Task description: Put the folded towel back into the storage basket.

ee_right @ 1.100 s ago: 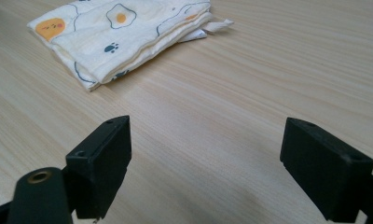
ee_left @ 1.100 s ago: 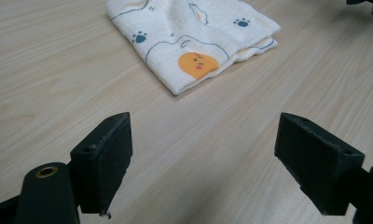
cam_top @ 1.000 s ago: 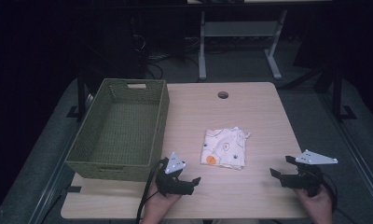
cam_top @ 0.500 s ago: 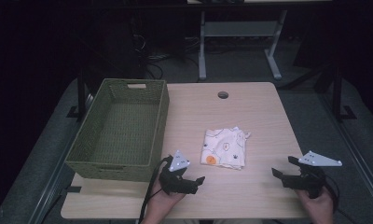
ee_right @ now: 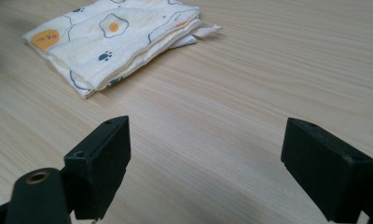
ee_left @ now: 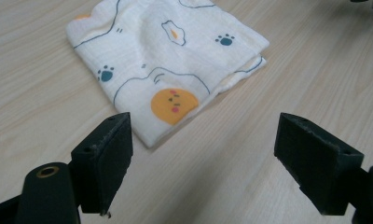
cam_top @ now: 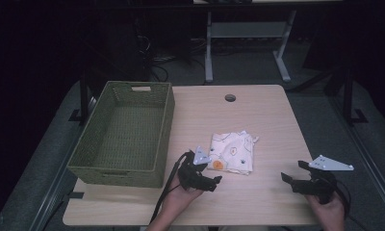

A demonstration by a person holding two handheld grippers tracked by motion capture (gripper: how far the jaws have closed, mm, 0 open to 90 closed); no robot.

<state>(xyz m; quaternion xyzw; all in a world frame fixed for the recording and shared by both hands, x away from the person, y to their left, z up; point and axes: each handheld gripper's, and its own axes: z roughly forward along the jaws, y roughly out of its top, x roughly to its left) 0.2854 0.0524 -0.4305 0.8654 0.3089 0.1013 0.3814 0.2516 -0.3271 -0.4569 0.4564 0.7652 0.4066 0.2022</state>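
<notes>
A folded white cloth [cam_top: 231, 153] printed with eggs, paw marks and an orange face lies flat near the middle of the wooden table [cam_top: 258, 120]. My left gripper [cam_top: 216, 182] stands open just short of the cloth's near left corner, jaws wide apart. In the left gripper view the cloth [ee_left: 170, 60] lies right ahead of the open left gripper [ee_left: 203, 158], nothing between the jaws. My right gripper [cam_top: 292, 172] is open at the table's front right. The right gripper view shows the cloth [ee_right: 112, 39] farther off at upper left, beyond the open right gripper [ee_right: 205, 165].
A green woven basket [cam_top: 125, 134] with nothing in it sits on the left side of the table, beside my left hand. A round cable hole [cam_top: 230, 97] lies at the table's far edge. Desk legs and cables stand on the dark floor behind.
My left gripper has crept a little toward the cloth's near corner. The right gripper has drifted slightly. The cloth has not moved.
</notes>
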